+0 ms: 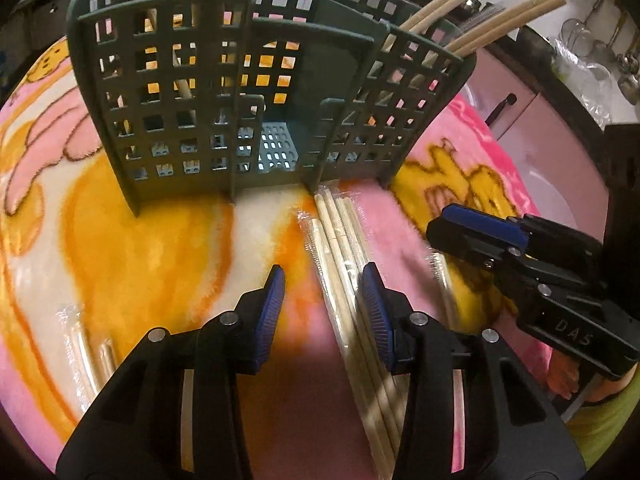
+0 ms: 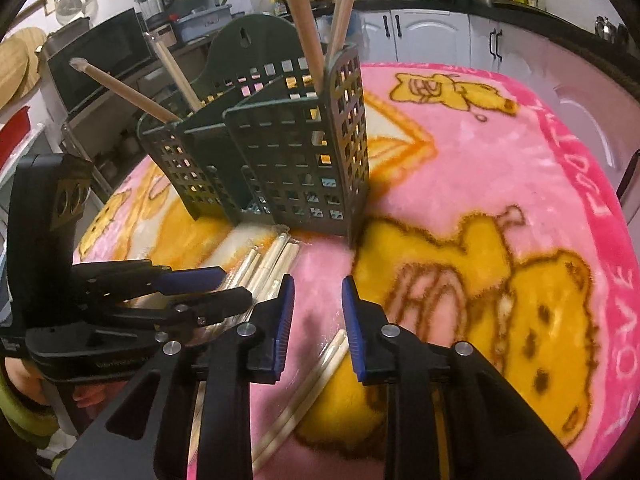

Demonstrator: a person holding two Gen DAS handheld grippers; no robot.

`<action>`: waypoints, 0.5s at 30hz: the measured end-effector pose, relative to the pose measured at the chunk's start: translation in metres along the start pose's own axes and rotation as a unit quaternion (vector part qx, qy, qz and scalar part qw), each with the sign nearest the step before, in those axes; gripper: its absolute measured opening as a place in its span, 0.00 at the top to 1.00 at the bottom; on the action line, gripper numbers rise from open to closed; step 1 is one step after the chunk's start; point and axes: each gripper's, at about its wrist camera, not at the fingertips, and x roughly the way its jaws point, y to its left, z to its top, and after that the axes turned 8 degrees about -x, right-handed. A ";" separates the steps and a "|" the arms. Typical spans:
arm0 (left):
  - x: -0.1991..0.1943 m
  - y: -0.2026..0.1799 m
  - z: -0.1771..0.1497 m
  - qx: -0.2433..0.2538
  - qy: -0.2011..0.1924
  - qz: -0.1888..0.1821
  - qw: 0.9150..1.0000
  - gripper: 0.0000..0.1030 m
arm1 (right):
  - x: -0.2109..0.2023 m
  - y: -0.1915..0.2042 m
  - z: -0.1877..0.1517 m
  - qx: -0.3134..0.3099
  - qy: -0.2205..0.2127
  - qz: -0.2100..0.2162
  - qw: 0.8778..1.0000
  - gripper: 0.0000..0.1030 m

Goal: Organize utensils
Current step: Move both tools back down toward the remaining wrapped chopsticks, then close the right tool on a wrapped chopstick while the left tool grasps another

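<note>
1. We hold the left hand-held gripper (image 1: 323,304) spread, empty, beside wrapped chopsticks (image 1: 340,236) lying before the green holder (image 1: 224,92).
2. Our right hand-held gripper (image 2: 318,312) gapes empty above another wrapped pair (image 2: 316,376).

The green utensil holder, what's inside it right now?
The green utensil holder has wooden chopsticks standing in its outer compartments, their tops leaning out. The middle compartment looks empty through the grid. The lower ends of the chopsticks are mostly hidden by the perforated walls.

A dark green perforated holder (image 1: 240,92) stands upright, chopsticks inside; wrapped chopsticks (image 1: 344,240) lie flat before it.
</note>
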 end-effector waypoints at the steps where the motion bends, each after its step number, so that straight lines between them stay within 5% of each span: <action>1: 0.000 0.000 0.000 0.001 0.001 0.000 1.000 0.71 | 0.003 0.001 0.001 -0.002 0.003 0.000 1.000 0.77; 15: -0.012 0.024 0.000 -0.017 0.009 -0.022 1.000 0.80 | 0.042 0.019 0.016 -0.008 0.035 0.010 0.999 0.77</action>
